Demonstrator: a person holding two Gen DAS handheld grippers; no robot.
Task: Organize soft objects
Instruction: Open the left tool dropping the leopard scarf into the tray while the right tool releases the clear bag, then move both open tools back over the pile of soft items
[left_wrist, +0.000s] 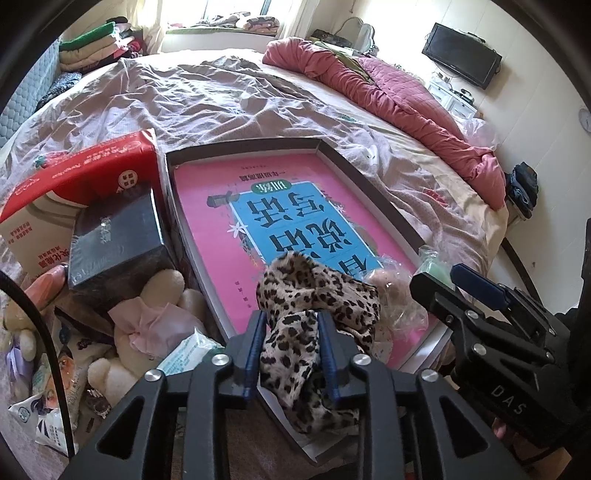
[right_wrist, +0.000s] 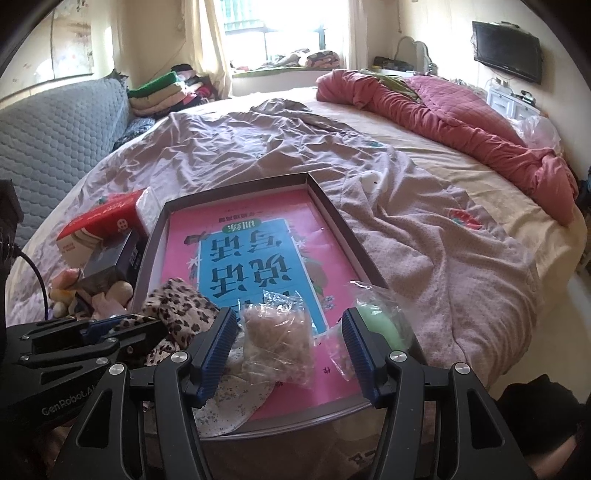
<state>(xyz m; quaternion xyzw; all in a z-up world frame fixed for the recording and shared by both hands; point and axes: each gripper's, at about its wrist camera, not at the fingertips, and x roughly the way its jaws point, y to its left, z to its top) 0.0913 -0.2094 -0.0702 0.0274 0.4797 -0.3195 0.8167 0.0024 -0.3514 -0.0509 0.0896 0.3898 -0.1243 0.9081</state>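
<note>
I am working over a bed (right_wrist: 424, 236) covered by a wrinkled mauve sheet, with a window at the far end of the room. My left gripper (left_wrist: 291, 332) has its blue pads on either side of a leopard-print cloth (left_wrist: 317, 291); the cloth fills the narrow gap between them, but I cannot tell whether the pads press on it. The cloth drapes over the near edge of a shallow box tray (left_wrist: 332, 147) lined with a pink and blue book cover. My right gripper (right_wrist: 288, 332) stands with its pads apart around a clear bag of beige soft material (right_wrist: 277, 339), not touching it, at the tray's near edge. A green item in clear wrap (right_wrist: 380, 325) lies at the tray's near right corner. Left of the tray sit a dark box (left_wrist: 114, 236), a red and white pack (left_wrist: 81, 173) and a cream plush toy (left_wrist: 147, 325).
</note>
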